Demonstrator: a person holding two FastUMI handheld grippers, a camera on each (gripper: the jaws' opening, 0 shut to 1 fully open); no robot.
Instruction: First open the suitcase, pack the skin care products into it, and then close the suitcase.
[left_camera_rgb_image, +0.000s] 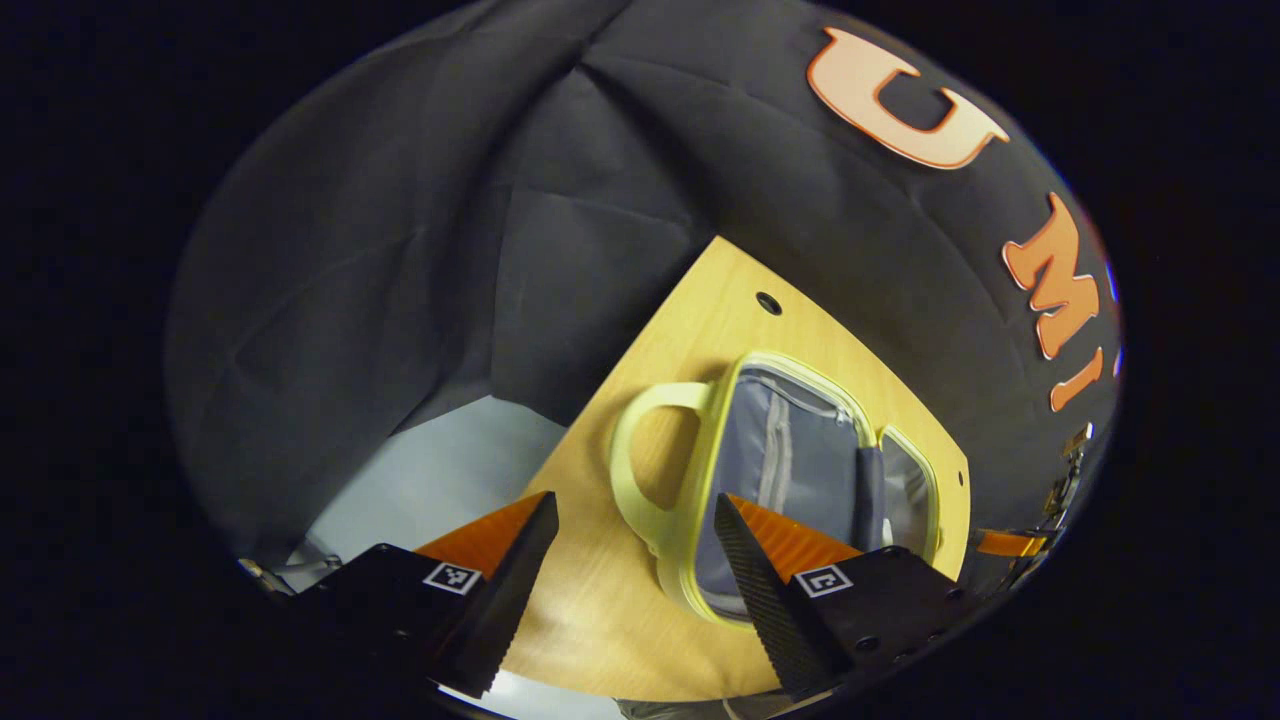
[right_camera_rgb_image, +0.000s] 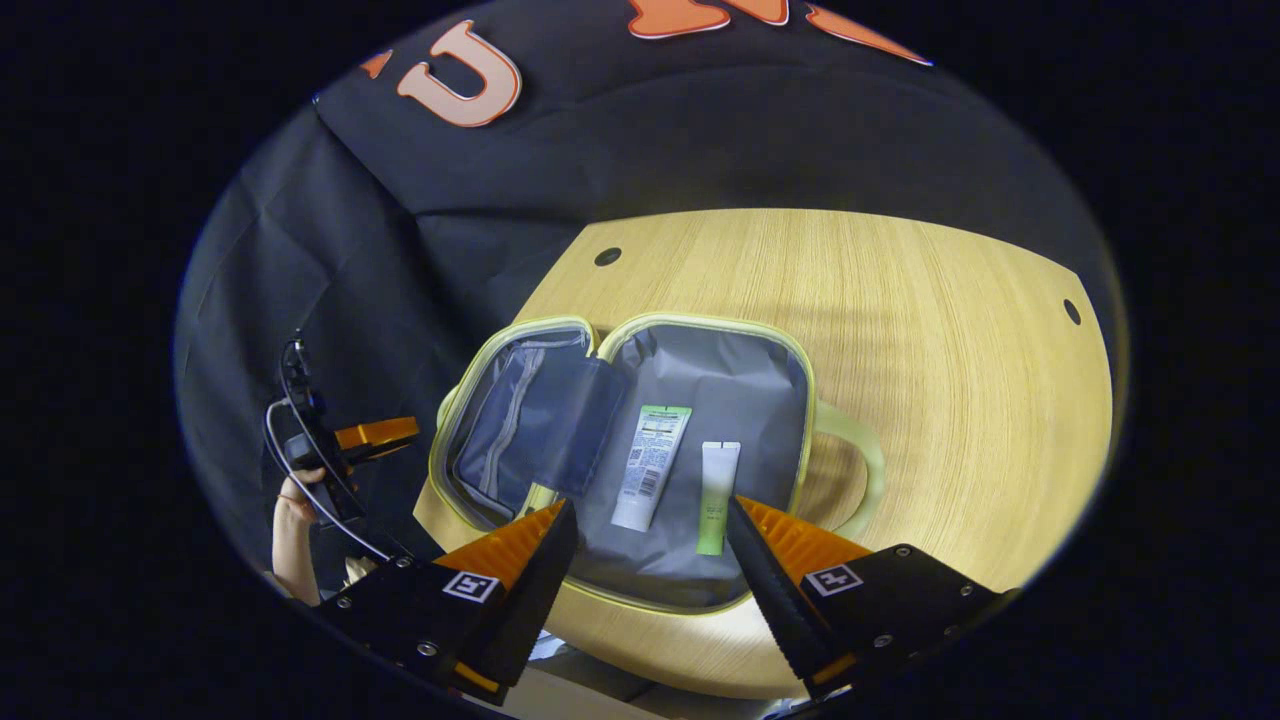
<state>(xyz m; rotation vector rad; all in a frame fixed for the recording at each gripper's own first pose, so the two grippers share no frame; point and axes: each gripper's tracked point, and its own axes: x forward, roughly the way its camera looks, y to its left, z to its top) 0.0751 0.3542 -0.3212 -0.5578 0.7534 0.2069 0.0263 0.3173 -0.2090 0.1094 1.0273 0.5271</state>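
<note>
Pale green soft suitcase (right_camera_rgb_image: 640, 450) lies open on the light wooden desk (right_camera_rgb_image: 900, 330), centre frame, holding a white tube (right_camera_rgb_image: 650, 465) and a green-white tube (right_camera_rgb_image: 716, 496). Left gripper (left_camera_rgb_image: 630, 545) and right gripper (right_camera_rgb_image: 650, 545) fingers spread open, empty.

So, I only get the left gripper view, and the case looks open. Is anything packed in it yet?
Observer: Yes. In the right gripper view, two tubes lie in the case: a white tube and a green-tipped tube.
Operator: Are they touching?
Observer: No. They lie side by side with a strip of grey lining between them.
Operator: And the other gripper?
Observer: The right gripper is open and holds nothing. Its fingers sit either side of the tubes' near ends.
</note>
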